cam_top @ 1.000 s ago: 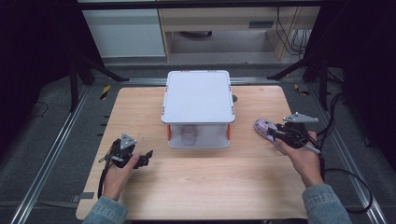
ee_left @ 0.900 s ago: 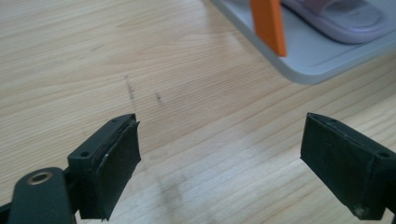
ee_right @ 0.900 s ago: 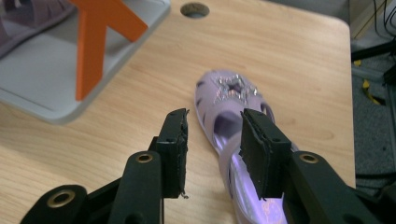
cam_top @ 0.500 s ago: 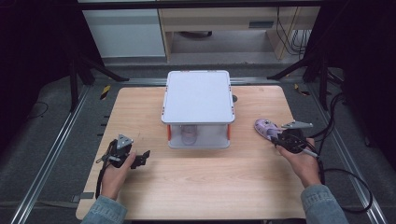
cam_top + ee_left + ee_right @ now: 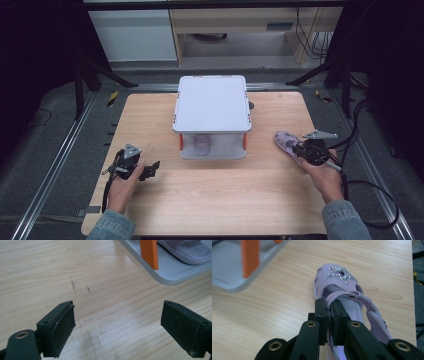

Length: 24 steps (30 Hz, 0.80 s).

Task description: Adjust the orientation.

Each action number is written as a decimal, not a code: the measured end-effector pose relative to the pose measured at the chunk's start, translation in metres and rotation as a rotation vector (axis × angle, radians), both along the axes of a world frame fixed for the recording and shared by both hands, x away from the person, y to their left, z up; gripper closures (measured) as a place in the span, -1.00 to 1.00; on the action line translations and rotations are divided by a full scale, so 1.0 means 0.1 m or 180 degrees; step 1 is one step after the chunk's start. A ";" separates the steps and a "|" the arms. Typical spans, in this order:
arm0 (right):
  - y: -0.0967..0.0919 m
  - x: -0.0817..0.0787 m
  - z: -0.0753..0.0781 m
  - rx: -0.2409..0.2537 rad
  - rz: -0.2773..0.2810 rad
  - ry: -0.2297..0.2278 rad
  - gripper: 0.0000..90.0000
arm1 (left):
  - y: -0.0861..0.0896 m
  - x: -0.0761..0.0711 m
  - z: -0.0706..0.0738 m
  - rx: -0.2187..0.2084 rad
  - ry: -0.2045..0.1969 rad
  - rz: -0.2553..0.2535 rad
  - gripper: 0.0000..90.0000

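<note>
the left tool rests released on the pale wooden surface, jaws wide apart. at centre stands a white two-tier plastic rack with orange posts. the right tool, having just been closing, is clenched on the strap of a lilac jewelled sandal lying right of the rack.

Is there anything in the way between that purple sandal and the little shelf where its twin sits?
Nothing visible: bare table lies between the sandal, its strap pinched by the right gripper, and the rack.
</note>
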State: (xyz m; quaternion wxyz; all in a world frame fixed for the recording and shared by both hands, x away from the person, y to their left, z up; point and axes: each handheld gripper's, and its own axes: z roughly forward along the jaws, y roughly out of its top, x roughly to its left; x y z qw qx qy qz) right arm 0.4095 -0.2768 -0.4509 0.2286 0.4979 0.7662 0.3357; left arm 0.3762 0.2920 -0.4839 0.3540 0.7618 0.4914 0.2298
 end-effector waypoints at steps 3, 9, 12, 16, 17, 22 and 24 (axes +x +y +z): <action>0.05 -0.21 0.13 0.0079 0.0128 -0.0076 0.90 | 0.01 0.00 0.00 -0.0009 0.0001 0.0013 -0.75; 0.20 -0.51 0.22 0.0156 0.0306 -0.0147 0.90 | 0.01 0.01 -0.01 -0.0001 0.0024 0.0018 -0.75; 0.35 -0.67 0.21 0.0220 0.0444 -0.0175 0.90 | 0.01 0.01 0.00 -0.0010 0.0019 0.0025 -0.75; 0.54 -0.83 0.17 0.0266 0.0596 -0.0179 0.90 | 0.01 0.02 -0.01 -0.0008 0.0031 0.0016 -0.75; 0.65 -0.89 0.15 0.0243 0.0680 -0.0158 0.90 | 0.00 0.03 -0.02 -0.0007 0.0053 0.0012 -0.75; 0.86 -0.94 0.10 0.0235 0.0809 -0.0127 0.90 | 0.00 0.03 -0.02 -0.0004 0.0048 -0.0008 -0.75; 0.96 -0.95 0.08 0.0219 0.0889 -0.0126 0.90 | 0.00 0.03 -0.02 -0.0005 0.0045 -0.0010 -0.75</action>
